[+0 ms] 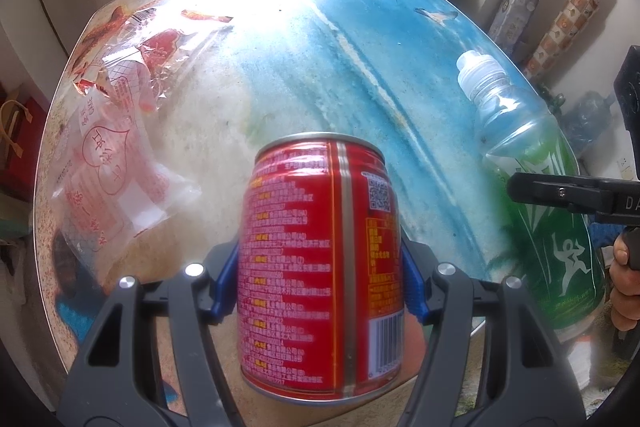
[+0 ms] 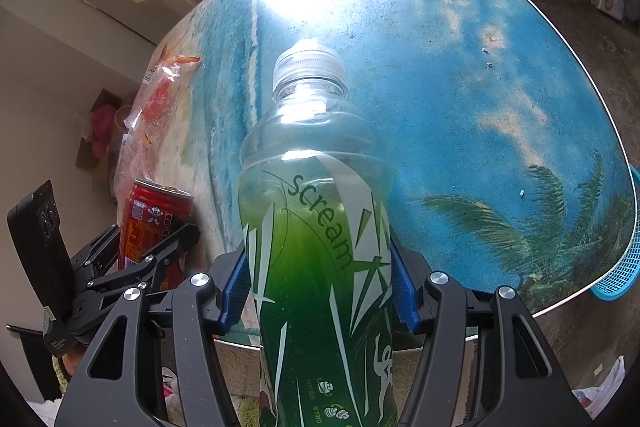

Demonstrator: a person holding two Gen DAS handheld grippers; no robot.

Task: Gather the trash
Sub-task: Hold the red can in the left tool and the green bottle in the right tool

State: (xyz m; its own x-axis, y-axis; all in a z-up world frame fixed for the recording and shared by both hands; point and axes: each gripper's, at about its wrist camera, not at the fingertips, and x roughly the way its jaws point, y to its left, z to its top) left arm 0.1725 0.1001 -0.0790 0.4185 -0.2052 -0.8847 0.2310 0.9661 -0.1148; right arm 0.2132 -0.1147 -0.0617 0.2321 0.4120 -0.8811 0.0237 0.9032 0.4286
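Two grippers work above our beach-print table (image 1: 360,27); left gripper (image 1: 320,279) clamps the red can (image 1: 320,267), right gripper (image 2: 324,287) squeezes the green bottle (image 2: 320,247).

Black left gripper (image 1: 320,281) (silver screws) has blue-padded jaws.

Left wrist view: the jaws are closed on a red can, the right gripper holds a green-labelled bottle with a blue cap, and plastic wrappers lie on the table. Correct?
One detail is off: the bottle cap is clear white, not blue, as the right wrist view shows. The rest holds: the left gripper grips the red can, the right gripper holds the bottle, and plastic wrappers lie on the table.
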